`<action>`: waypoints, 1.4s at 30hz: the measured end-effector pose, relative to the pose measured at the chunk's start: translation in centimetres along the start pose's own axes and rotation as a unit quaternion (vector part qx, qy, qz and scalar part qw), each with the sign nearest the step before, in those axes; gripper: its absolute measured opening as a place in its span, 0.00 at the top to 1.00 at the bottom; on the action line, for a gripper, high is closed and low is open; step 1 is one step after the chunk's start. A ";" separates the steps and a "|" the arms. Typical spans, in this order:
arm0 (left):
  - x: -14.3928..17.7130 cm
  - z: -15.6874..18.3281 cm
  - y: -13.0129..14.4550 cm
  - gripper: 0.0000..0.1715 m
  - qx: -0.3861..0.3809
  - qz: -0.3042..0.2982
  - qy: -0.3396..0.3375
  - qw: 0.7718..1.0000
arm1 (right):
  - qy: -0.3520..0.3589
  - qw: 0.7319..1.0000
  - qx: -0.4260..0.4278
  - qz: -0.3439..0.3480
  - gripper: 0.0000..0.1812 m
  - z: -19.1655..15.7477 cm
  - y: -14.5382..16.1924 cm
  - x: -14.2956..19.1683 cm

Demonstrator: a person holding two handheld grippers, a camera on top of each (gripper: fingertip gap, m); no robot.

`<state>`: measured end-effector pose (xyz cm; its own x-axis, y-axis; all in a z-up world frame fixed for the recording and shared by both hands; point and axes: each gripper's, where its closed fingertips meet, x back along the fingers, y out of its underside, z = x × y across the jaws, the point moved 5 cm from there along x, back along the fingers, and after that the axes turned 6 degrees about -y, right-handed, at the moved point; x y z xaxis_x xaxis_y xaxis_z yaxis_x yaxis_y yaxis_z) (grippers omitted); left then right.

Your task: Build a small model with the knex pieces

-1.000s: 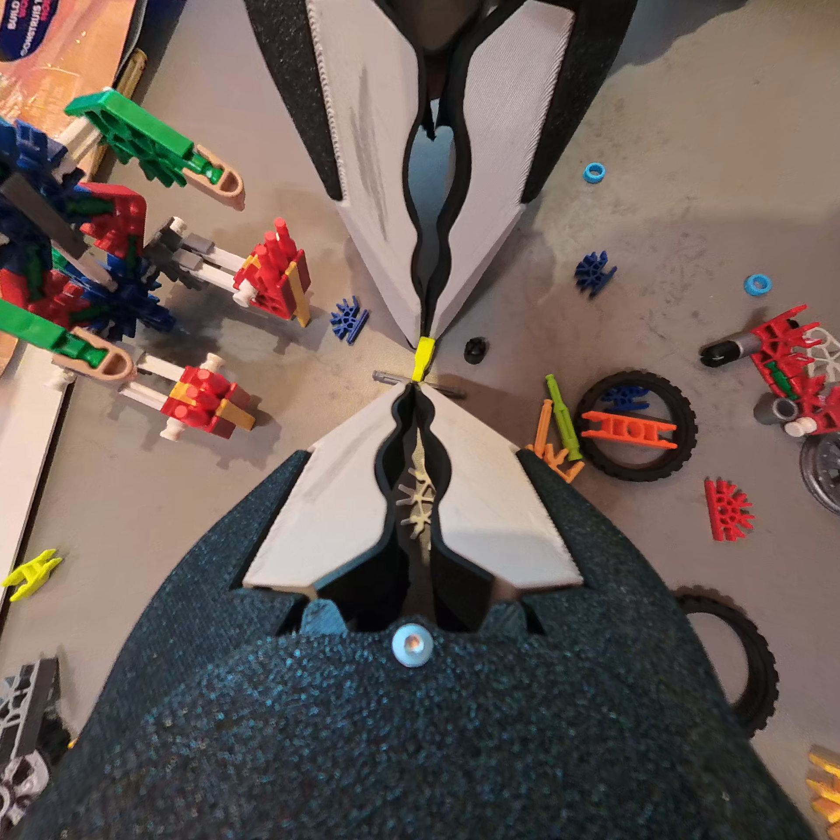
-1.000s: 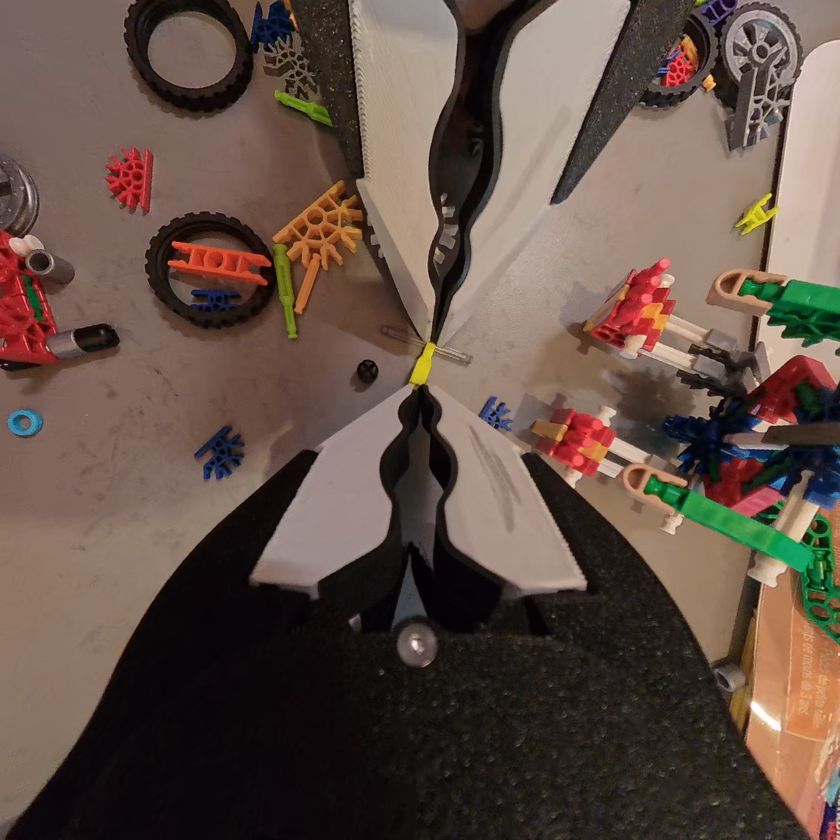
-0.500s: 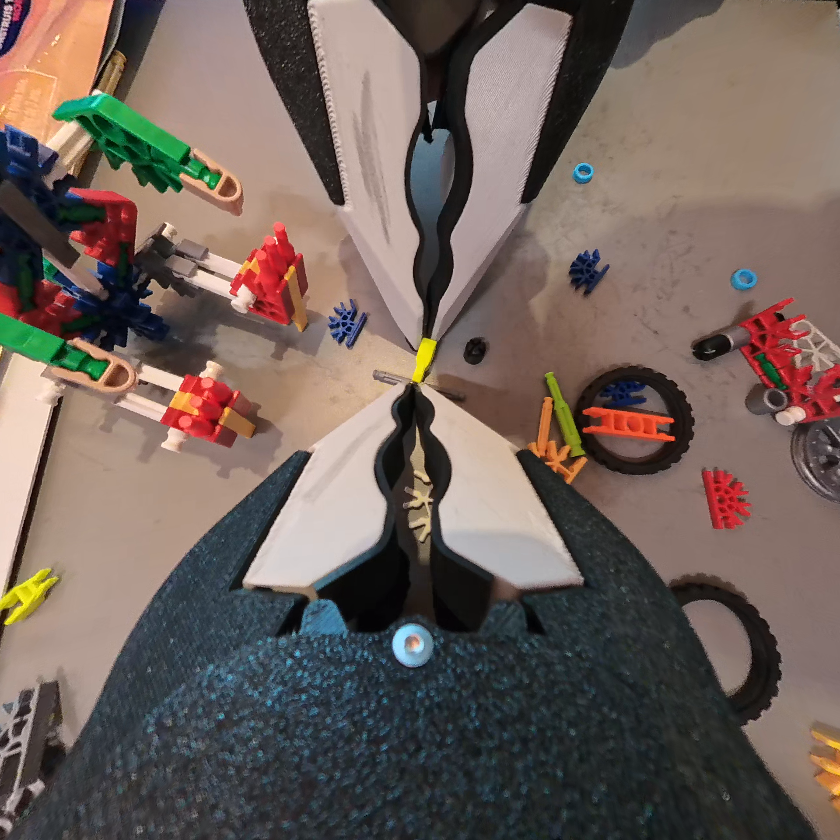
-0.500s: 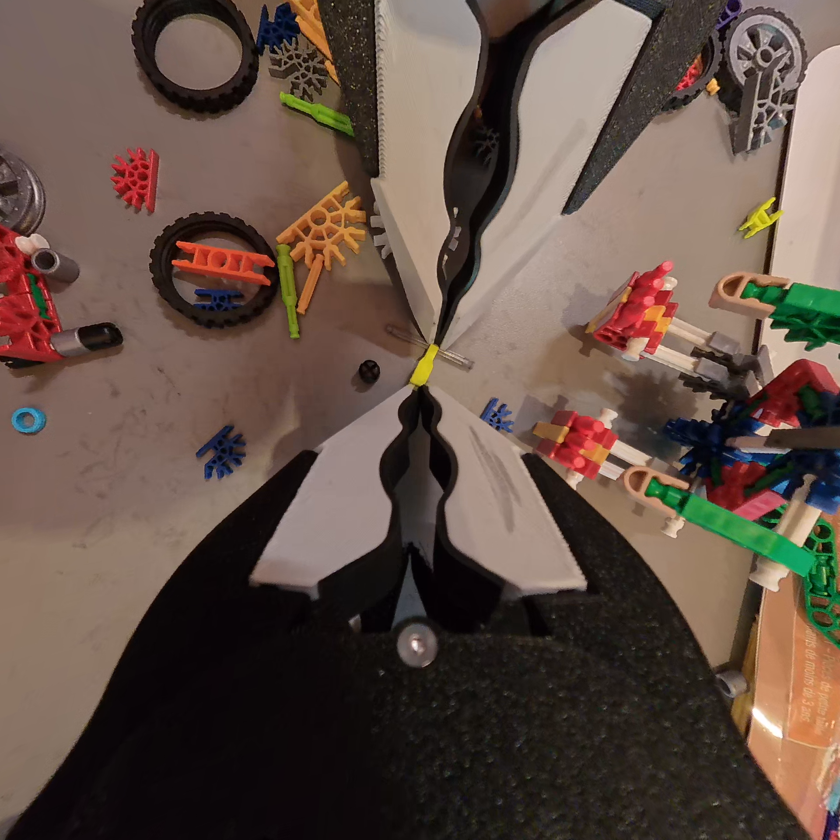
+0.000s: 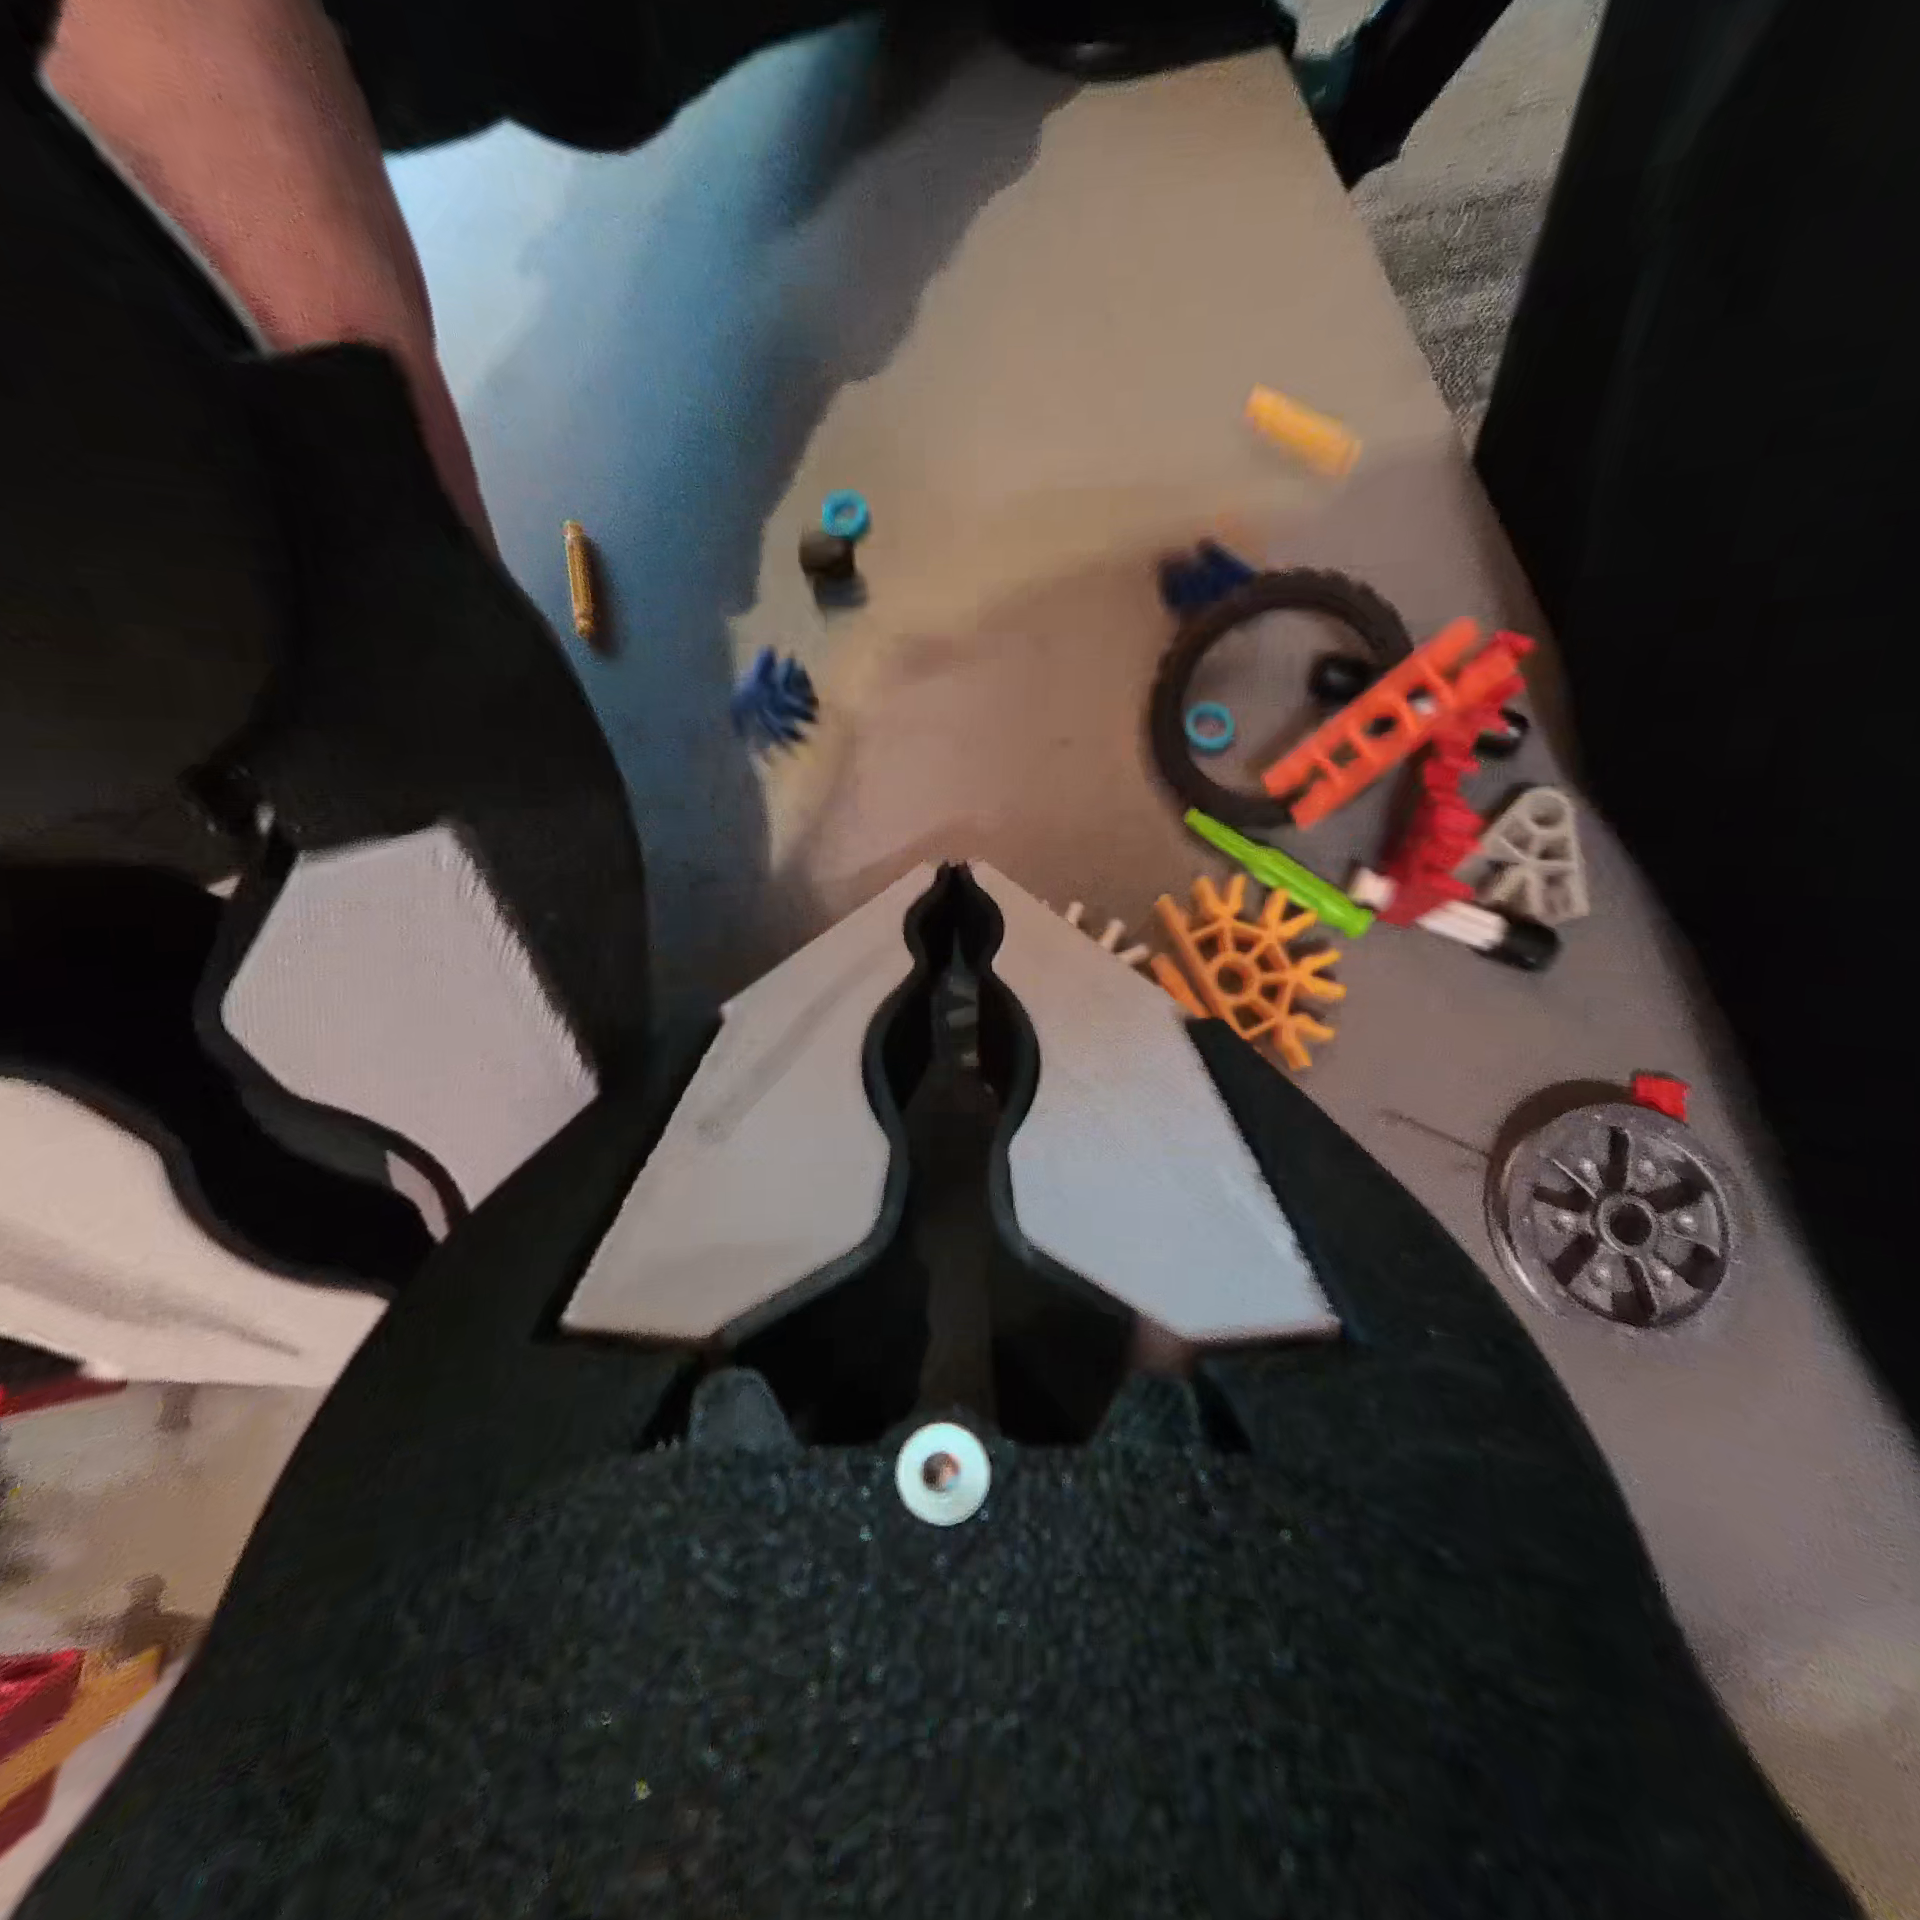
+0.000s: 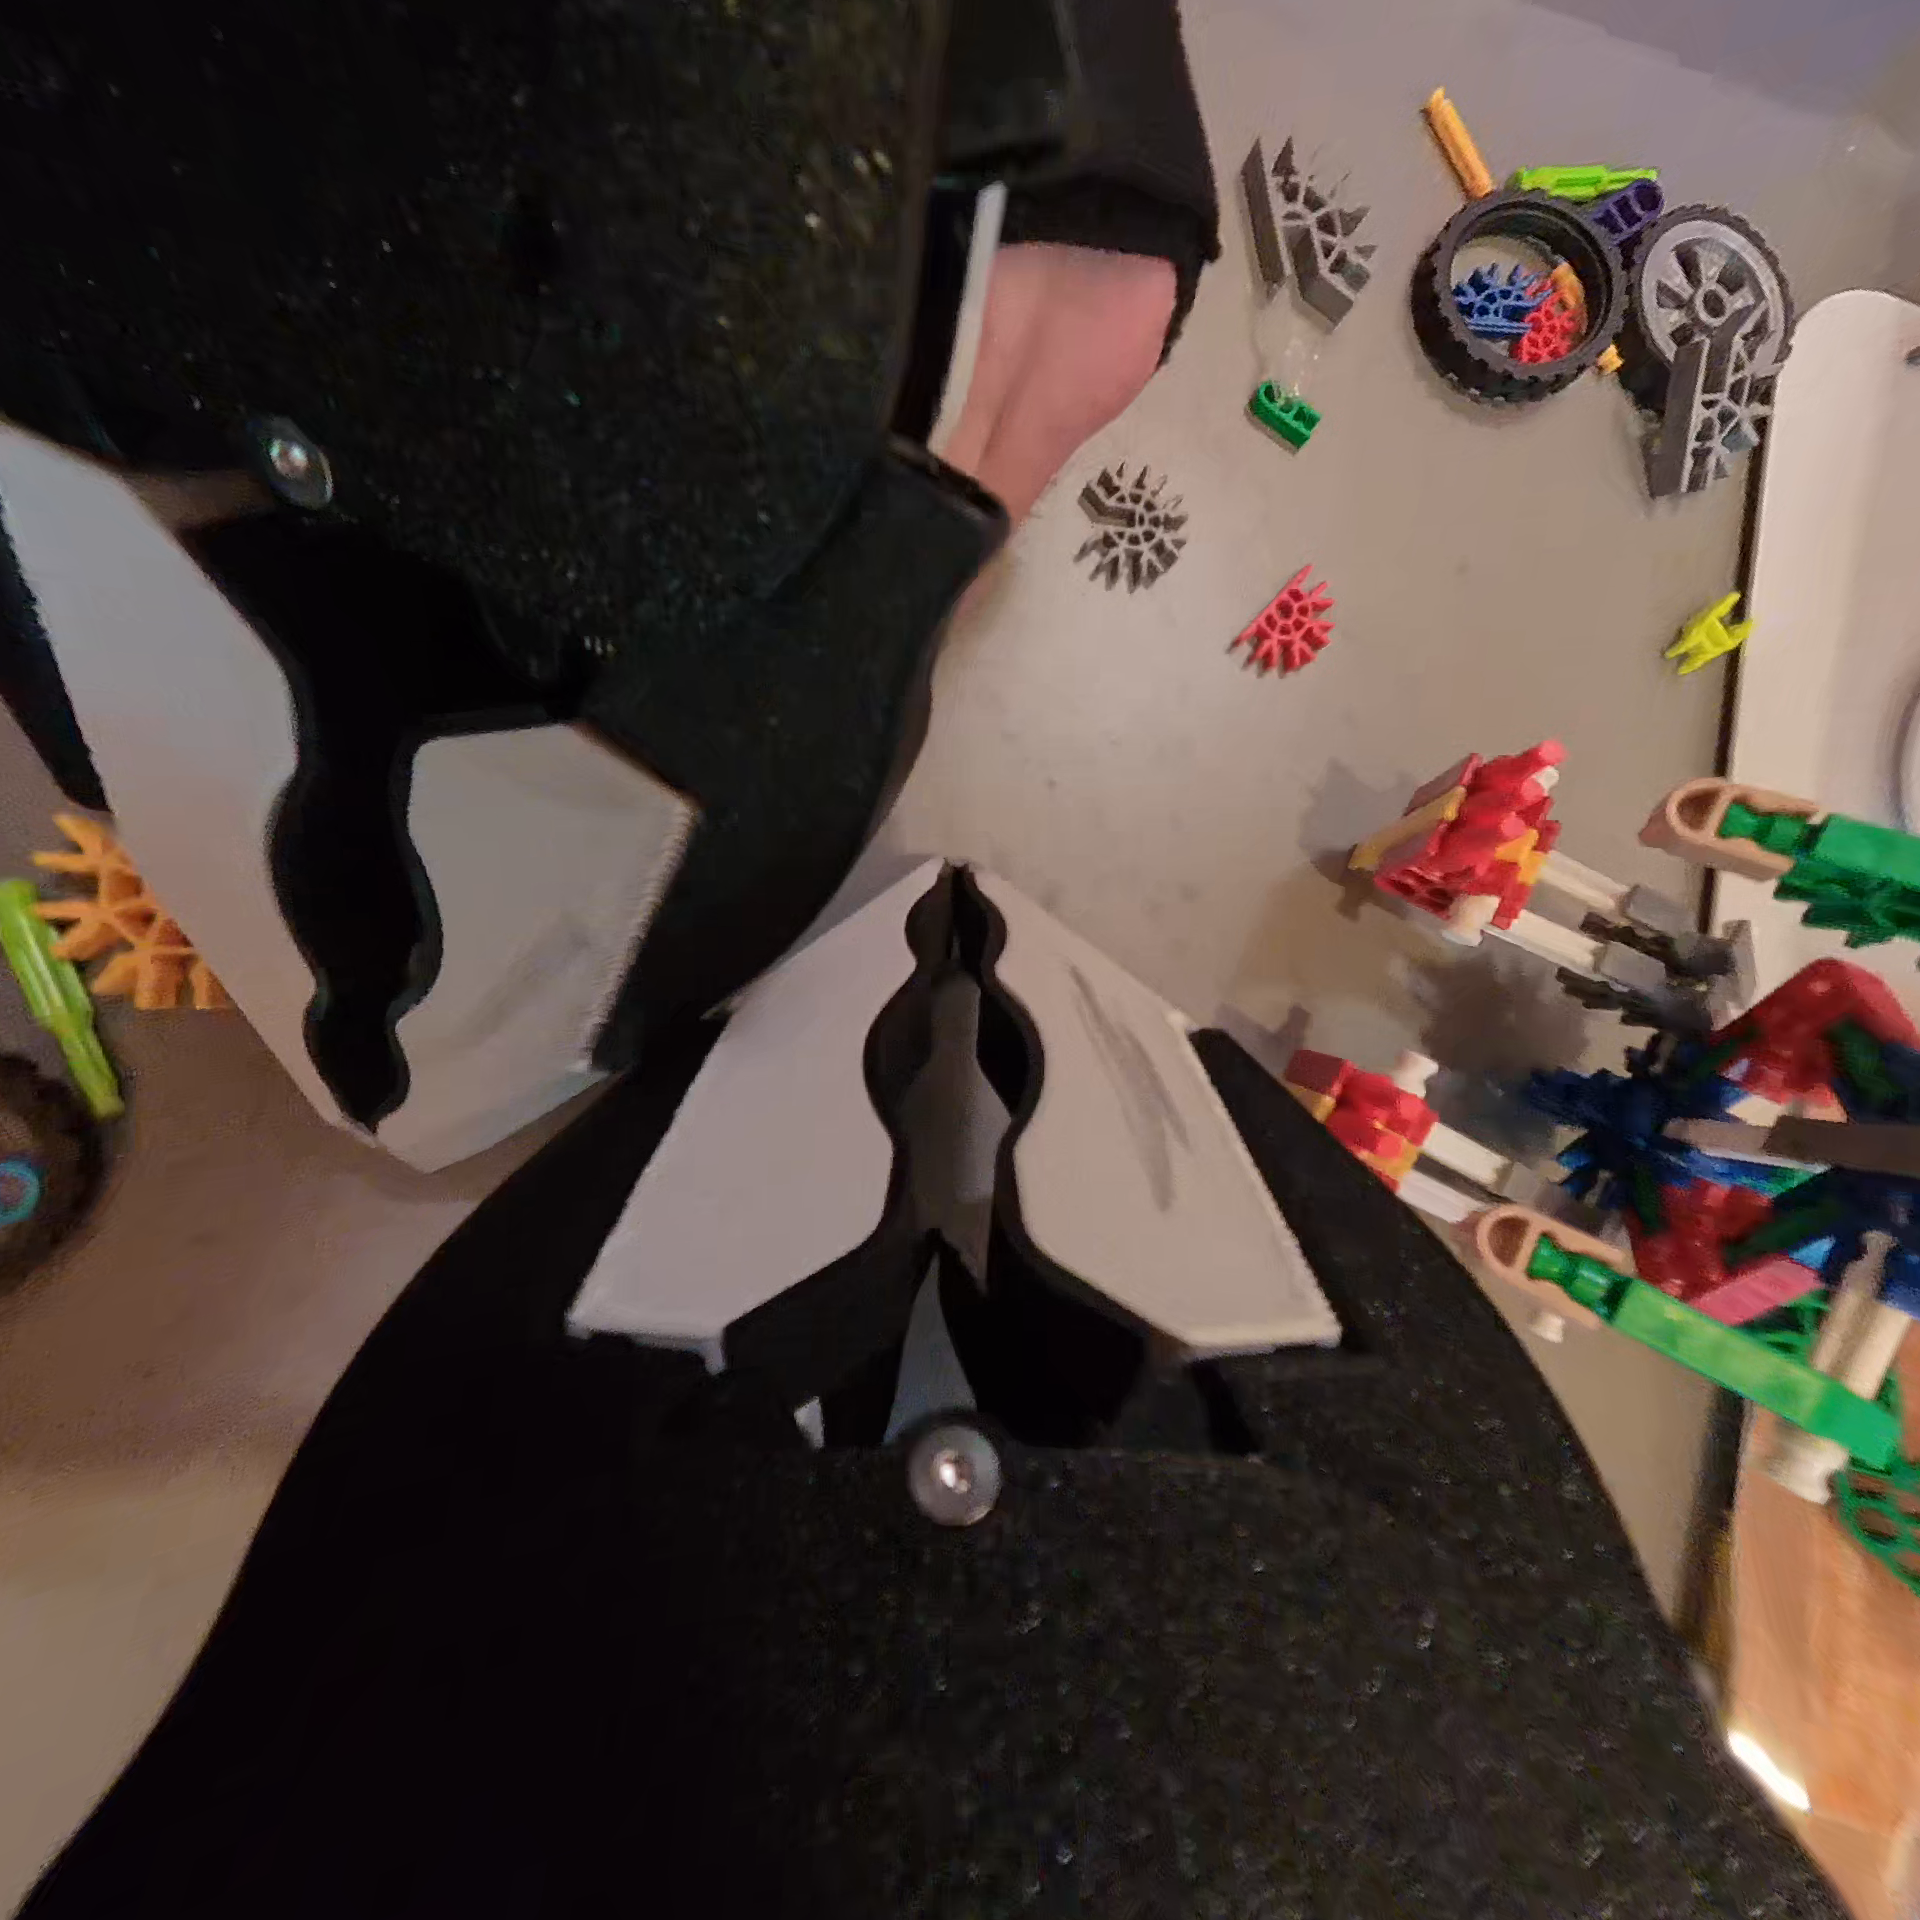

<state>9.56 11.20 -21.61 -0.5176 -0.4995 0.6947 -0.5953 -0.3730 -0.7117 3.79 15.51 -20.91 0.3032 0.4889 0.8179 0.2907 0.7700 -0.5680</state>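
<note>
While both grippers' fingers (image 5: 951, 883) (image 6: 951, 883) are pinched together empty, an orange snowflake-shaped plastic connector (image 5: 1242, 977) lies nearest, loose pieces strewn across the grey worktop (image 5: 987, 644).

Orange snowflake connector (image 5: 1243, 972), lime rod (image 5: 1280, 875), black tyre (image 5: 1278, 707), grey table (image 5: 1039, 436).

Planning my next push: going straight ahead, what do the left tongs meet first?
Likely bare table just past the left tongs; the blue connector lies left of that line, though depth is unclear.
</note>
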 end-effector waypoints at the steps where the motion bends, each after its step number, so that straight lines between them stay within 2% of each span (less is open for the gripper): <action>1: -0.2 0.0 -0.1 1.00 0.000 -0.001 -0.002 1.000 | -0.002 1.000 -0.003 0.009 1.00 0.0 0.3 -0.2; 8: 1.0 -2.1 1.0 1.00 0.015 -0.006 -0.028 0.999 | -0.017 0.999 -0.024 0.036 1.00 0.5 -0.1 1.3; 12: 1.9 -3.9 2.1 0.99 0.019 -0.022 -0.071 0.997 | 0.001 1.000 -0.028 -0.010 1.00 1.4 0.3 3.2; 15: 2.8 -5.1 2.6 0.97 0.020 -0.034 -0.104 0.994 | 0.020 0.998 -0.033 -0.047 0.99 1.7 0.5 6.2; 18: 4.3 -6.3 2.4 0.93 0.024 -0.028 -0.145 0.989 | 0.047 0.994 -0.046 -0.084 0.93 2.1 0.6 9.5; 22: 6.4 -6.9 2.3 0.90 0.029 -0.024 -0.174 0.984 | 0.089 0.991 -0.073 -0.074 0.89 2.0 -0.6 13.1; 26: 7.5 -5.7 2.4 0.82 0.037 -0.026 -0.192 0.980 | 0.134 0.984 -0.099 -0.057 0.86 0.7 -1.4 15.4; 30: 8.1 -3.5 2.3 0.79 0.044 -0.015 -0.195 0.980 | 0.162 0.977 -0.125 -0.057 0.83 -2.7 -1.7 16.1; 31: 8.2 -2.9 2.2 0.78 0.043 -0.013 -0.195 0.980 | 0.154 0.978 -0.118 -0.071 0.81 -3.7 -1.6 15.9; 33: 8.4 -1.6 2.0 0.78 0.038 -0.011 -0.194 0.980 | 0.184 0.970 -0.124 -0.104 0.78 -3.9 -2.0 16.6; 36: 8.5 0.6 1.7 0.78 0.021 -0.009 -0.190 0.982 | 0.212 0.966 -0.133 -0.064 0.78 -4.5 -3.7 17.8; 39: 8.3 2.0 2.2 0.78 0.021 -0.016 -0.191 0.981 | 0.207 0.967 -0.150 -0.015 0.78 -6.5 -4.5 17.2; 42: 8.2 3.4 2.5 0.75 0.032 -0.008 -0.177 0.984 | 0.209 0.960 -0.182 -0.036 0.78 -8.6 -3.4 15.5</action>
<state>5.92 3.46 -18.02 -0.2552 -0.7298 0.6343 -0.5561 -0.4259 -0.7137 15.33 16.93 -7.11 0.5854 0.1740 0.7919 0.5995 0.5646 -0.5673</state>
